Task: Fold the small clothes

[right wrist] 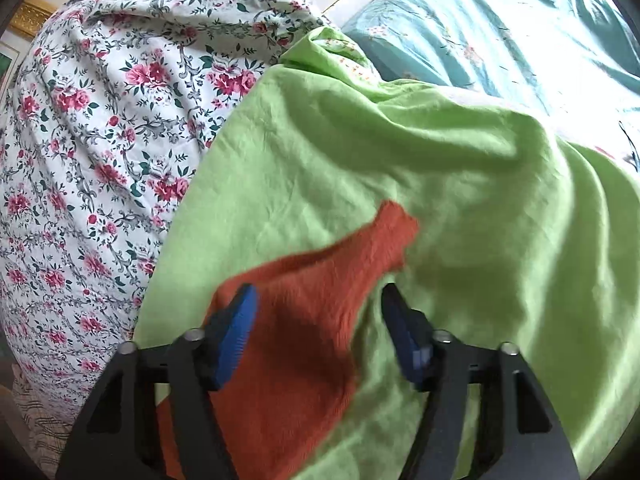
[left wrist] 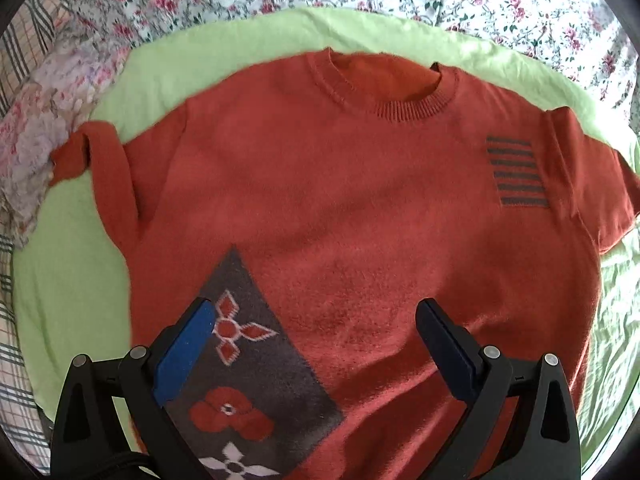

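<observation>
the orange sweater (left wrist: 320,200) is seen laid face up and nearly flat on a green sheet (left wrist: 72,280), itself spread over floral bedding (left wrist: 500,4). neckline away from the left wrist camera, hem toward it. no fold of the body is seen; judged: task at its start, all folds still to be made.

one sleeve (left wrist: 108,184) is seen lying along the sweater's side in the left wrist view, bent back at its upper end. whether this counts as a first fold cannot be told. the other sleeve (right wrist: 320,280) is seen in the right wrist view, lying out over the green sheet.

left gripper (left wrist: 316,344): jaws wide apart above the lower front of the sweater, nothing held between them.

right gripper (right wrist: 318,320): jaws parted with the sleeve between them; pads are not seen pressing on the cloth. picture blurred, so contact of the left pad cannot be ruled out.

markings: grey patch with flower motifs (left wrist: 248,360) at the hem, grey stripe block (left wrist: 516,172) on the chest. no brand, label or readable writing is seen.
</observation>
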{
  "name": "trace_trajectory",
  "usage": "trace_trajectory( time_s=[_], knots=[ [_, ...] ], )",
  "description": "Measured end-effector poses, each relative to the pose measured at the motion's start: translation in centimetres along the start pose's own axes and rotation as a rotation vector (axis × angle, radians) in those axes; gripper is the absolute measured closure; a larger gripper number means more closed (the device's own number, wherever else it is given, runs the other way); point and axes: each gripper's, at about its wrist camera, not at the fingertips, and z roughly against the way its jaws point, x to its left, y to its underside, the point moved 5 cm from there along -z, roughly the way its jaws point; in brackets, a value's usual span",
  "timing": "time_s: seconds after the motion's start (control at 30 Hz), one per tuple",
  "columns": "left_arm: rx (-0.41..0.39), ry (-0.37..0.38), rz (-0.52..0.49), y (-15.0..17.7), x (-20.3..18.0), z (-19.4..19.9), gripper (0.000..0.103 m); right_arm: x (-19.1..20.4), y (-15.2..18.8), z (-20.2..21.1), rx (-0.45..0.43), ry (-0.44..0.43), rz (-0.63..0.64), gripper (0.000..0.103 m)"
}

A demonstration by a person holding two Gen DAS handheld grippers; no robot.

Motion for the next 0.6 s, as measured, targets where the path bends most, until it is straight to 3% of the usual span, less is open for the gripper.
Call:
trace_trajectory(
  time_s=[0.03, 0.13, 0.27, 0.37, 0.6],
  knots=[
    [0.004, 0.006, -0.003, 0.1, -0.1, -0.3, 0.002, 0.0, -0.3, -0.4, 0.008, 0.011, 0.005, 0.074],
    [0.02, 0.037, -0.017, 0.1, -0.4, -1.0, 0.002, 1.6, -0.1, 0.0, -0.012, 0.012, 0.046, 0.09],
    [0.015, 0.09, -0.048, 0.1, -0.2, -0.9, 0.002, 6.6, 2.7, 2.0, -0.035, -0.045, 0.167, 0.093],
    [-0.009, 0.114, -0.064, -0.3, 1.0, -0.4, 0.002, 11.7, 7.0, 2.7, -0.003, -0.121, 0.254, 0.094],
    [-0.029, 0.153, -0.018, -0.9, 6.4, 0.0, 0.002, 24.0, 23.1, 1.4, 0.183, -0.366, 0.376, 0.094]
  ],
)
